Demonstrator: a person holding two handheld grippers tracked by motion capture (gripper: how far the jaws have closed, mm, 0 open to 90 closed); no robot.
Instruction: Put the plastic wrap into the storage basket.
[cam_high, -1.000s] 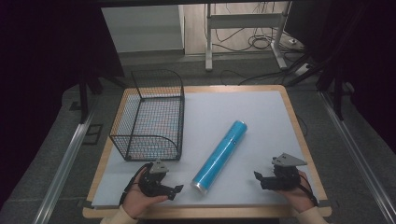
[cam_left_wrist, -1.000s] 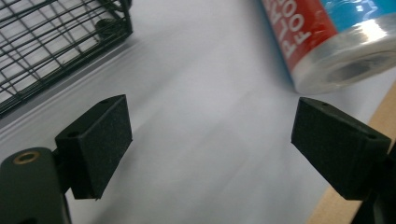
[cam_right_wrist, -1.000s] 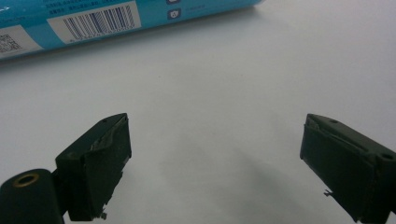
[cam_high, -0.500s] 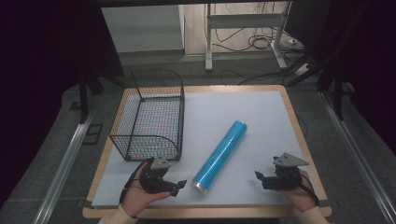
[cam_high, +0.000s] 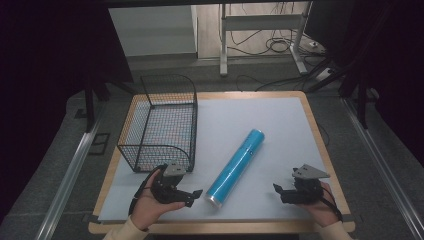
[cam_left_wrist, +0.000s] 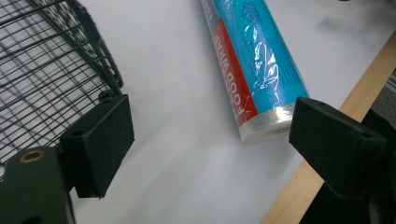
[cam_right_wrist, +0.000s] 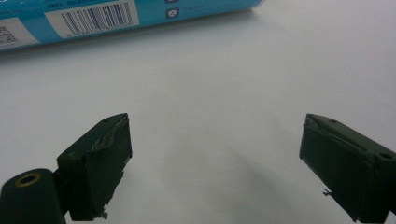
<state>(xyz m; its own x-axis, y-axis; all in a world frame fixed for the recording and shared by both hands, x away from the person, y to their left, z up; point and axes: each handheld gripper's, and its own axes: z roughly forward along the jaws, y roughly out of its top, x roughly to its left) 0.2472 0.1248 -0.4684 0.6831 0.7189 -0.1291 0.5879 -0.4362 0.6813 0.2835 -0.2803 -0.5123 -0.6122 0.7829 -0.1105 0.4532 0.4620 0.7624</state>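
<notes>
A blue roll of food wrap (cam_high: 236, 166) lies slantwise on the white mat, its near end toward the front edge. My left gripper (cam_high: 193, 196) hovers just left of that near end, pointing right at it. In the left gripper view the roll's clear-wrapped end (cam_left_wrist: 261, 123) lies ahead of the right jaw, apart from it. The left gripper (cam_left_wrist: 210, 135) is open; its jaws have just been closing a little with nothing between them. My right gripper (cam_high: 278, 190) rests at the front right, open, aimed left. Its view shows the roll's barcode side (cam_right_wrist: 70, 16) beyond the empty gripper (cam_right_wrist: 215, 154).
A black wire basket (cam_high: 190, 120) stands at the left of the table, its near corner (cam_left_wrist: 105, 77) close beside my left jaw. The wooden table edge (cam_left_wrist: 359, 100) runs just past the roll's near end. White mat (cam_high: 280, 125) lies bare to the right of the roll.
My left hand has lifted a little off the mat and edged toward the roll's near end. The right hand, roll and basket have stayed put.
</notes>
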